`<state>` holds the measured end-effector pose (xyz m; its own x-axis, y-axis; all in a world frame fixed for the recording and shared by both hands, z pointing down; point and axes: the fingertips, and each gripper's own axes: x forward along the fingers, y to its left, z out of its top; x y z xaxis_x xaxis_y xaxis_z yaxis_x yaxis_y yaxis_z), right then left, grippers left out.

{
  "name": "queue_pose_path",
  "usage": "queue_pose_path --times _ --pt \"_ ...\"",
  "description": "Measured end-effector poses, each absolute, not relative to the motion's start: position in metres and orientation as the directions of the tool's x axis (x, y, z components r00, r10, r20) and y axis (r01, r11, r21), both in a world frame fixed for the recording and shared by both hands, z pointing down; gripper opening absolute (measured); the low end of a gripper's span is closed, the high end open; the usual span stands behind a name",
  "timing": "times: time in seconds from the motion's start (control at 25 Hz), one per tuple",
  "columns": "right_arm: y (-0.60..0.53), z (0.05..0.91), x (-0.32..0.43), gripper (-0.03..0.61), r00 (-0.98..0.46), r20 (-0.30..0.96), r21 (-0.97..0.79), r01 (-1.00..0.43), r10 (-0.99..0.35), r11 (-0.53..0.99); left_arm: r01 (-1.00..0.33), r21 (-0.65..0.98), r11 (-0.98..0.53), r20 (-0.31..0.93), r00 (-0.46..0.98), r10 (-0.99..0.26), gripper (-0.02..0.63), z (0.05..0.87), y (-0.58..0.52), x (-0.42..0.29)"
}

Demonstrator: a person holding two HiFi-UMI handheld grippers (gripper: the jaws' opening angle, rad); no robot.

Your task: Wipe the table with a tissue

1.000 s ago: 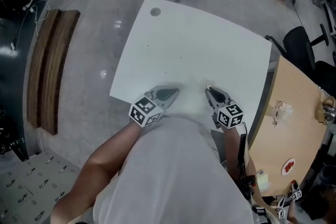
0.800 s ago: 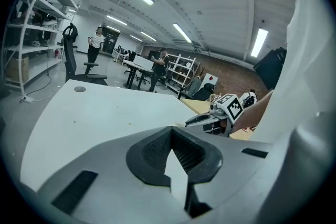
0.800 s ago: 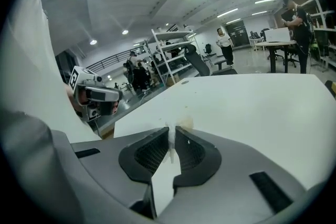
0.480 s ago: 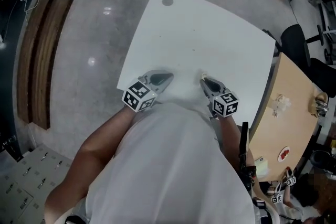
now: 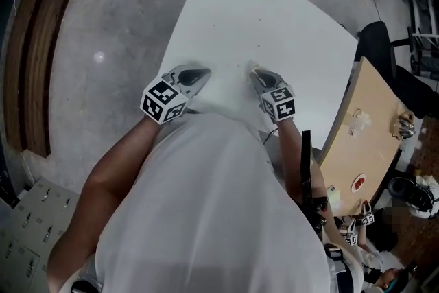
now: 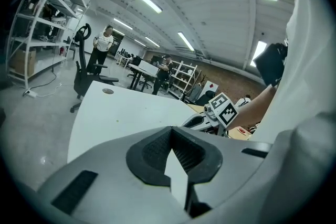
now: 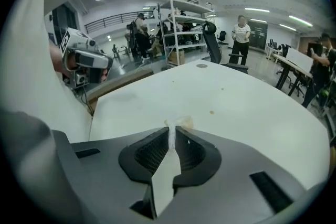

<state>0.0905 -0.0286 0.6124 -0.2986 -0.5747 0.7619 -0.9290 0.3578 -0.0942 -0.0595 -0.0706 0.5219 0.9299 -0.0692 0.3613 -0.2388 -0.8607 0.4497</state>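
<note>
Fingers (image 7: 149, 152) of your R gripper (image 7: 170, 131) are pinched on the tissue (image 7: 180, 121) over the table (image 7: 236, 102) near edge, L gripper (image 6: 170, 130) closed empty; specks (image 7: 211, 112) show, so wiping's basically all ahead imo.
</note>
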Motion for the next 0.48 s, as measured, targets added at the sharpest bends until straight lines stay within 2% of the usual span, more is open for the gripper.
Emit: queue_pose_path --times 0.24,0.48 --pt "-0.051 0.628 0.087 0.043 -0.244 0.836 0.003 -0.893 -0.491 0.450 -0.261 0.458 -0.850 0.361 0.928 -0.091 0.006 0.525 -0.079 -0.080" --pt "-0.054 0.641 0.084 0.043 -0.099 0.901 0.160 -0.828 -0.422 0.537 -0.279 0.465 -0.840 0.361 0.926 -0.107 0.006 0.527 -0.084 -0.102"
